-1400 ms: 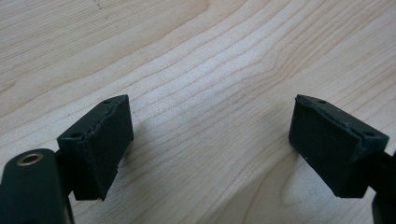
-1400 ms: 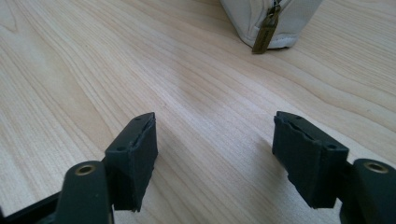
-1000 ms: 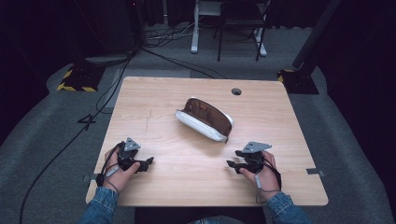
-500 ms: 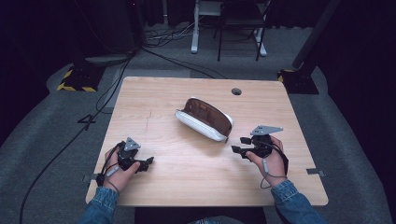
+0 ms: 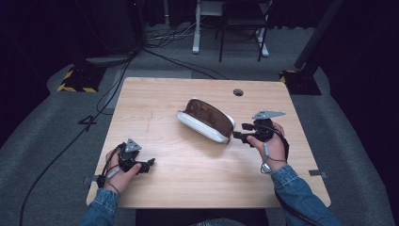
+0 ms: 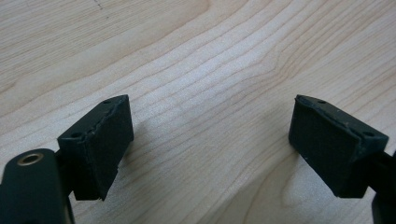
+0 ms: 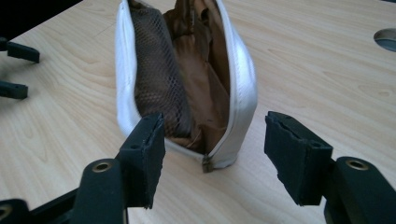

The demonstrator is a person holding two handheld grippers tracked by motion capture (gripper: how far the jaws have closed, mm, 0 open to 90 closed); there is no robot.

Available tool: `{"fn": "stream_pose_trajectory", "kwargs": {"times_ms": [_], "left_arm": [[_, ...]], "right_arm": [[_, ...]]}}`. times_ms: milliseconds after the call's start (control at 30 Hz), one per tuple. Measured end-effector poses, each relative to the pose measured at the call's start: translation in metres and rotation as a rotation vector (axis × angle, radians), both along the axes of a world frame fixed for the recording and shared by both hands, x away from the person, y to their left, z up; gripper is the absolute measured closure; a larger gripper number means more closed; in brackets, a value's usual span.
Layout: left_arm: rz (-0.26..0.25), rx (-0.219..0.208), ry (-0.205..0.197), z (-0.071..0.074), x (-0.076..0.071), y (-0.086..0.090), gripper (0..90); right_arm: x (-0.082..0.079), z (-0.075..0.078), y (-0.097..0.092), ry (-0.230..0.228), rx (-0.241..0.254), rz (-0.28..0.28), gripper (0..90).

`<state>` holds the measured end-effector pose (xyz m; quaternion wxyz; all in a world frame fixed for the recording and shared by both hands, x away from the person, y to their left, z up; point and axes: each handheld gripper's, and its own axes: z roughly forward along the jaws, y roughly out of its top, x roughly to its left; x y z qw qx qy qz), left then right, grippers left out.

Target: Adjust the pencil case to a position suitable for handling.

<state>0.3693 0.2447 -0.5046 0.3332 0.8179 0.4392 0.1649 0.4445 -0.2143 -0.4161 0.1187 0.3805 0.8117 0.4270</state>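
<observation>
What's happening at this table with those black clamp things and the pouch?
A person sits at a wooden table with a two-jaw gripper in each hand. The right gripper points at the near end of a white pouch that lies unzipped, its brown lining showing. Its jaws are open, have just been opening a little further, and stand to either side of the pouch's zipper end without pressing on it. The left gripper rests near the table's front edge, jaws open over bare wood.

high view above the near edge, looking forward and down over the whole table [image 5: 155,99], left gripper view close on bare wood, right gripper view low, near the pouch [image 7: 187,79], shared with high view
</observation>
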Motion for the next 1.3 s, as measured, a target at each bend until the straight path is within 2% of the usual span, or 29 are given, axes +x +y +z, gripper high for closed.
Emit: {"fn": "stream_pose_trajectory", "kwargs": {"times_ms": [167,300,433,667,1000,1133,1300], "left_arm": [[0.000,0.000,0.000,0.000,0.000,0.000,14.1],[-0.001,0.000,0.000,0.000,0.000,0.000,14.0],[-0.001,0.000,0.001,0.000,0.000,0.000,14.0],[-0.005,0.001,0.000,0.000,0.000,0.000,13.8],[-0.008,0.002,-0.001,0.000,0.001,0.000,13.6],[-0.008,0.001,-0.001,0.000,0.001,0.000,13.5],[-0.007,0.001,-0.001,0.000,0.001,0.000,13.6]], "right_arm": [[0.014,0.002,0.004,-0.002,-0.016,-0.011,38.7],[0.028,-0.001,0.008,0.016,-0.027,-0.021,36.8],[0.036,-0.005,0.012,0.030,-0.040,-0.021,36.0],[0.051,-0.019,0.021,0.074,-0.049,-0.020,36.3],[0.065,-0.034,0.036,0.092,-0.098,-0.002,38.5],[0.069,-0.039,0.039,0.100,-0.117,0.006,44.3],[0.072,-0.043,0.044,0.105,-0.146,0.033,58.0]]}}
